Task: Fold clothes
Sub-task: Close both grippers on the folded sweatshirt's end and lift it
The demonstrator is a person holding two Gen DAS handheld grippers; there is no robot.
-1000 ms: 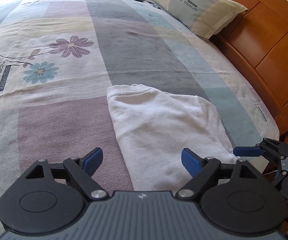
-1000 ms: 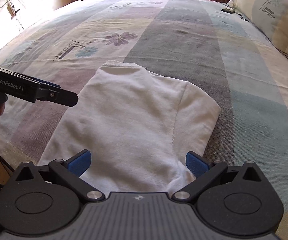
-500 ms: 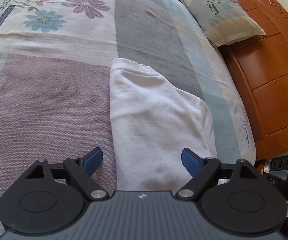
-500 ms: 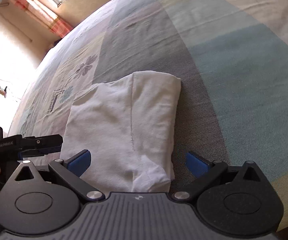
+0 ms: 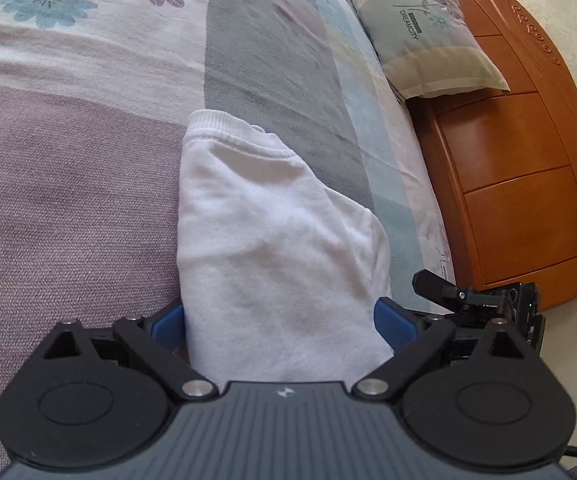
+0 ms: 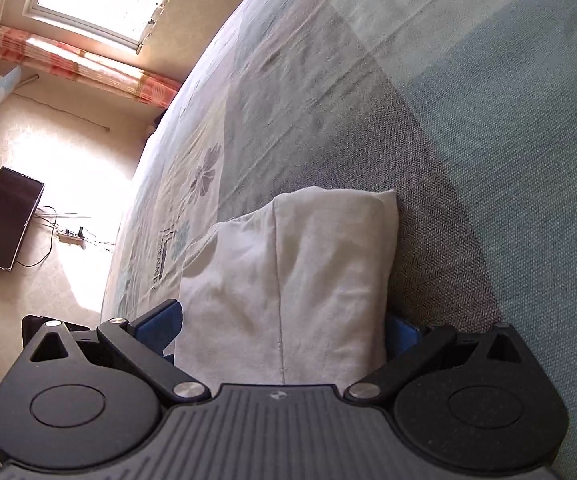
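Care matters most at the near edge of the white knitted cotton garment (image 5: 272, 248), which lies partly folded on the patchwork bed cover (image 5: 68, 208) and runs between the jaws of both tools. The left gripper (image 5: 284, 320) has its jaws spread and opening wider, straddling the cloth without pinching; the right gripper (image 6: 284, 330) is likewise spread around it. My advice: seat both pads under every layer before closing, then lift evenly. Only the left view shows the ribbed collar, wooden headboard (image 5: 520, 184) and pillow (image 5: 420, 36); only the right shows the seam.
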